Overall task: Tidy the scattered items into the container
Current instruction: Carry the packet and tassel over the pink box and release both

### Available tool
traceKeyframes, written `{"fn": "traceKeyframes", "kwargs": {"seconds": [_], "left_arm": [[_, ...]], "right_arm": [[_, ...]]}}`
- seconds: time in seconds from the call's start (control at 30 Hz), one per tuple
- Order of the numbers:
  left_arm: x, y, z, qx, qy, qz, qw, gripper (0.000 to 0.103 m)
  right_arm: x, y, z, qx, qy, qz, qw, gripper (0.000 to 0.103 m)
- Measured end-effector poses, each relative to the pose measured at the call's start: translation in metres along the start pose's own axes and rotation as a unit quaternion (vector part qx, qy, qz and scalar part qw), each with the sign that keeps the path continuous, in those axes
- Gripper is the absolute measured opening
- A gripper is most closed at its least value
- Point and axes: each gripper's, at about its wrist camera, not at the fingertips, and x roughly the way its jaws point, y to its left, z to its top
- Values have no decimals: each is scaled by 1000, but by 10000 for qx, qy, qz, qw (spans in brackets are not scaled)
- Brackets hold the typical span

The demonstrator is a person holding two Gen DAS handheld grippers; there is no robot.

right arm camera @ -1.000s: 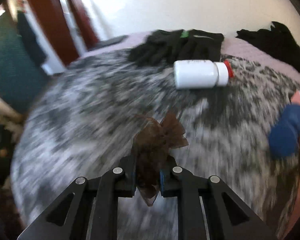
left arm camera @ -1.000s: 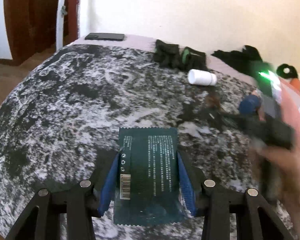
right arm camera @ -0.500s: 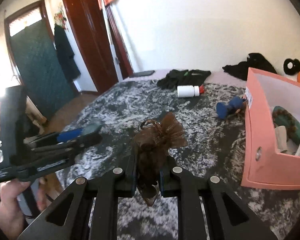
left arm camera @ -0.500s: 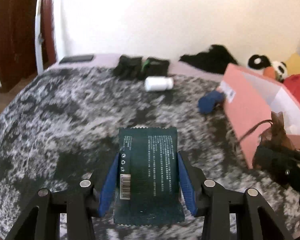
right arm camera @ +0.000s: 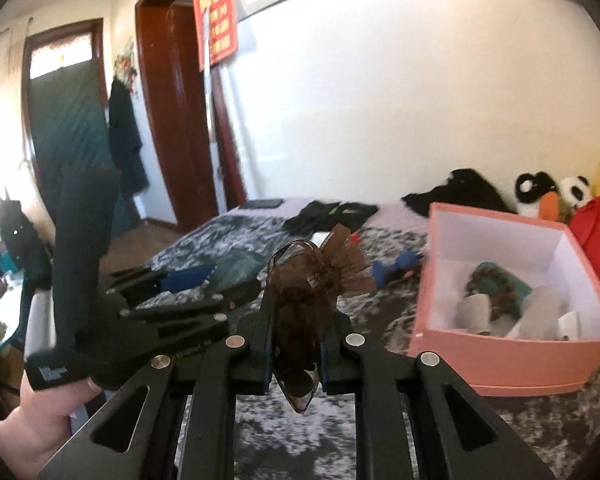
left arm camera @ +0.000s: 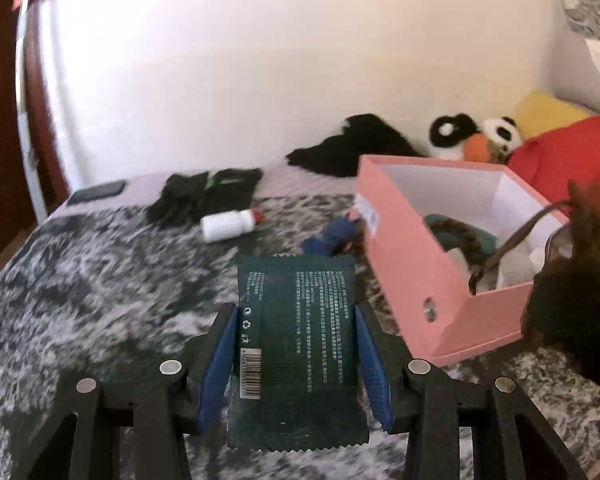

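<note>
Now, line by line:

Left gripper (left arm camera: 296, 344): its blue pads (left arm camera: 216, 364) are clamped on the two sides of a dark green packet (left arm camera: 298, 344), held above the bed cover (left arm camera: 100, 280).
Packet: flat, printed side up, with a barcode at its lower left; it points toward the near corner of the box.
Right gripper (right arm camera: 294, 354): closed tight on a brown ribbon bow (right arm camera: 312, 280), whose loops stand up above the fingers.
Box (right arm camera: 500, 354): pink, open at the top, white inside, resting on the bed cover to the right of both grippers. It holds a teal and brown item and some pale pieces.
Bottle (left arm camera: 228, 224): white, red cap, lying on its side on the cover, well apart from the box.
Blue item (left arm camera: 332, 236): on the cover just beside the far left corner of the box; whether they touch, I cannot tell.
Black cloth (left arm camera: 204, 196): bunched behind the bottle.
Soft toys (left arm camera: 472, 136): against the wall behind the box.
</note>
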Motion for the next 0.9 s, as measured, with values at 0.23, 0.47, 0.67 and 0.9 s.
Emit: {"fn": "traceKeyframes", "kwargs": {"seconds": [0.23, 0.47, 0.67, 0.9], "left_arm": [[13, -41, 22, 34, -112, -349, 9993, 48], [42, -80, 77, -208, -174, -1139, 9931, 48], [113, -123, 104, -119, 315, -1278, 9912, 85], [142, -119, 93, -16, 613, -1002, 9931, 94]], "right_arm": [[-29, -40, 7, 262, -268, -365, 9986, 17], [-50, -117, 33, 1077, -756, -1019, 9861, 18], [-26, -181, 60, 1661, -867, -1330, 9732, 27], [23, -249, 43, 2771, -558, -1487, 9476, 92]]}}
